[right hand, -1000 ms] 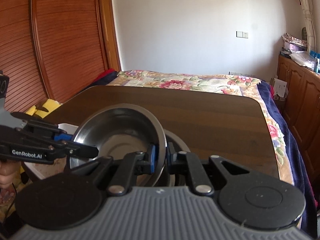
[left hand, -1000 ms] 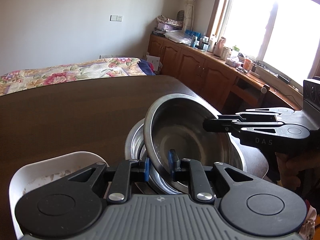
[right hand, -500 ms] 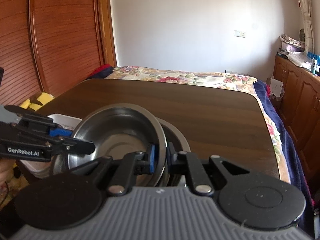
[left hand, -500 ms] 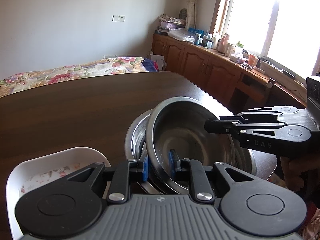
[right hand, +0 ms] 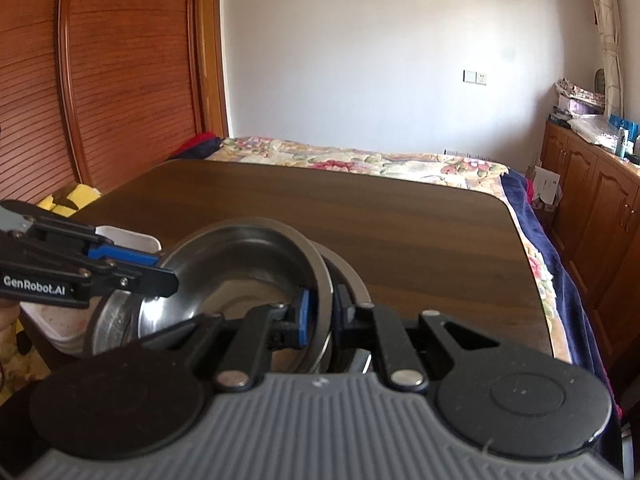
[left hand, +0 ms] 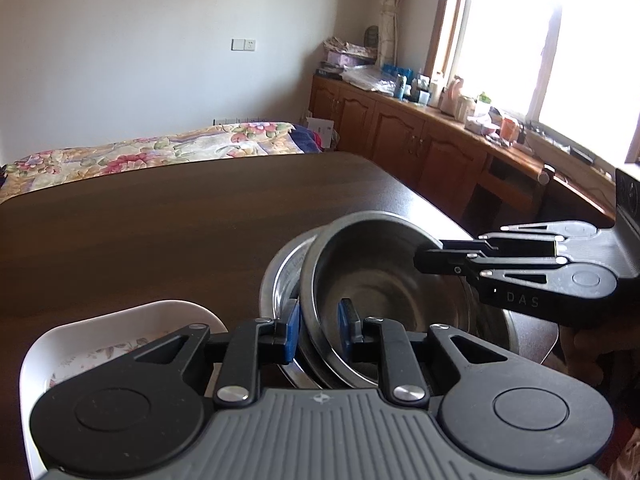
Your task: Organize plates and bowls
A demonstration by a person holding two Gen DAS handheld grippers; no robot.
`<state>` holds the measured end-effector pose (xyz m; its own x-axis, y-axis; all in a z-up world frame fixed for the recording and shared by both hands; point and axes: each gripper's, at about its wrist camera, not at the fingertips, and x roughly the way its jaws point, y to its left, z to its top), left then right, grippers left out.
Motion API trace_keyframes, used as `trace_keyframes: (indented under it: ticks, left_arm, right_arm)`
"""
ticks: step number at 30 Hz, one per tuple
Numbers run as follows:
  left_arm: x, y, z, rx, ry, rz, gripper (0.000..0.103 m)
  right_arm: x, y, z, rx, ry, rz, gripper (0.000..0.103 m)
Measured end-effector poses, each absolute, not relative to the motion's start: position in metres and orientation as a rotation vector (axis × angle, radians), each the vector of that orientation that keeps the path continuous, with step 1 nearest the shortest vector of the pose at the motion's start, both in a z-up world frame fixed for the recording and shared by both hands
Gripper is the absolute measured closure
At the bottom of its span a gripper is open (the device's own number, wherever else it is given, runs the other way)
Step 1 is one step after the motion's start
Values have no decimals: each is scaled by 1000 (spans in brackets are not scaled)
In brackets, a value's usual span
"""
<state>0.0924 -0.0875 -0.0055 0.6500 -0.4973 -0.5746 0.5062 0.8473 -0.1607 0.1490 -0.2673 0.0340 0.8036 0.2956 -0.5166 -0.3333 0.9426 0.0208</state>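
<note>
Steel dominates the near ground: a stainless steel bowl (left hand: pixel 372 280) is tipped rather than level, its open mouth facing up and toward the left wrist camera, its far rim raised above its near rim. It sits partly inside a wider steel basin (left hand: pixel 280 276), whose rim shows as a crescent on the bowl's left in the left wrist view and behind it to the right in the right wrist view. What else the basin holds cannot be made out; the bowl's polished inside looks bare.

Both tools grip that bowl. The left gripper (left hand: pixel 319 330) has its blue pads (left hand: pixel 293 332) narrowed onto the near rim, one inside the wall and one outside. The right gripper (right hand: pixel 320 312) pinches the opposite side of the rim the same way, with its blue pad (right hand: pixel 304 316) inside the bowl. From the left wrist camera the right gripper's black fingers reach in from the right onto the bowl's edge.

Just left of the basin lies a white rectangular dish (left hand: pixel 80 344) with a floral print on its floor, nothing clearly in it.

All of this rests near one edge of a dark wooden table (right hand: pixel 360 216). Beyond the table is a bed with a flowered cover (right hand: pixel 360 160), and farther right a run of wooden cabinets (left hand: pixel 420 140) under a bright window, their top crowded with small bottles and clutter.
</note>
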Motion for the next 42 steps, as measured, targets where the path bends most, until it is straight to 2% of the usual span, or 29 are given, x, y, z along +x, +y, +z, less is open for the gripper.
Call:
trace_keyframes:
  ticks: [12,19,20,23,25,28,29,34,39,42]
  left_arm:
    - [80,-70,4,-24,579,-545,79]
    - [72,-68,2,-32,566,-526,68]
    - [71,-69,1,-32,565,-523,63]
    - [71,-70,-2,-24,554,-509,51]
    - [68,-71,-5,-3,537,-494,50]
    - [67,-74,-7,10,520,-484,35]
    - [67,-74,-8,14,516,-481,33]
    - [63,-76,-13,32,500,-464,30]
    - [60,-78,-18,27,506,-462,30]
    - [62,-79,-20,23,508,-469,30]
  right_arm:
    - [143,-276,40,-19,494,339,88]
    - [143,-279,41,-32,460,316,88]
    - [142,-280,41,-36,455,311,85]
    - [139,-282,39,-38,440,296,56]
    - [136,-283,37,-37,435,291,54]
    - [134,-284,32,-33,429,274,52]
    - [134,-285,30,-27,427,270,50]
    - [131,-283,18,-19,419,249,49]
    - [129,-284,11,5,414,242,40]
    - [128,-286,7,32,416,243,38]
